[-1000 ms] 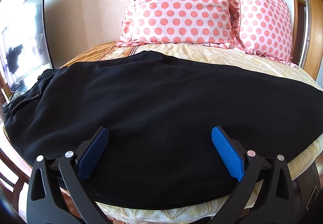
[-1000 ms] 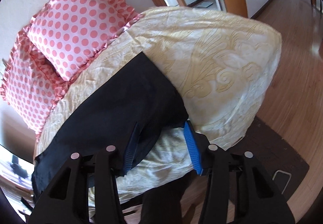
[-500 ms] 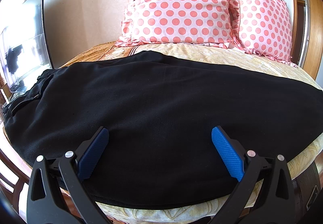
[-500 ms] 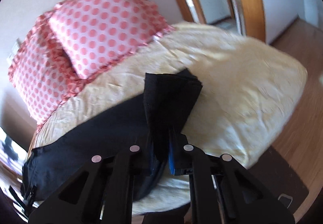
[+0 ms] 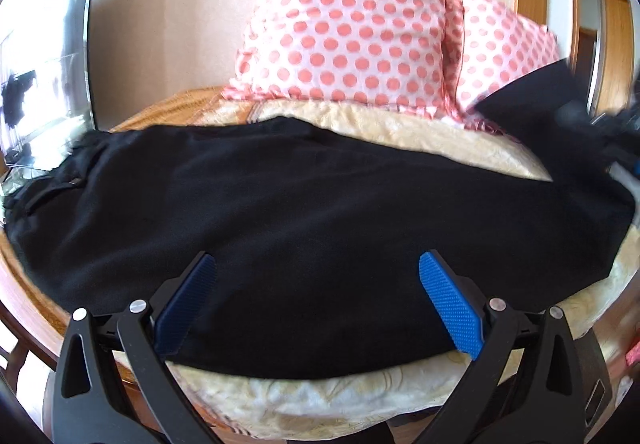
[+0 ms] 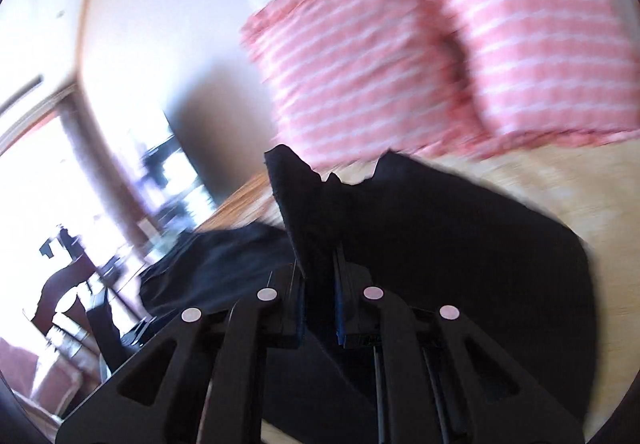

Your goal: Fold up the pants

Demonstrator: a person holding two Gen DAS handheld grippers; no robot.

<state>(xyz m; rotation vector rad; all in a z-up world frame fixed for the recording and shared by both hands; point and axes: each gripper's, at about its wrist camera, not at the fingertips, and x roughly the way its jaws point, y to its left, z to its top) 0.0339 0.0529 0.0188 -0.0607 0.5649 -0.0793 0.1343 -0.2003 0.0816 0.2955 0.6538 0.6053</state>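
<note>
Black pants across bed; right claw clenched on hem for folding; left claw released, lower centre

A bed in cream bedding carries black pants and two polka-dot pillows.

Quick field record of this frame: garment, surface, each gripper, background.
garment: black pants, spread across the bed, one end lifted
surface: cream patterned bedspread
left gripper: open, over the near edge of the pants, nothing between its pads
right gripper: shut on a fold of the pants, cloth sticking up past the fingertips; view motion-blurred
background: two pink polka-dot pillows against the wall
</note>
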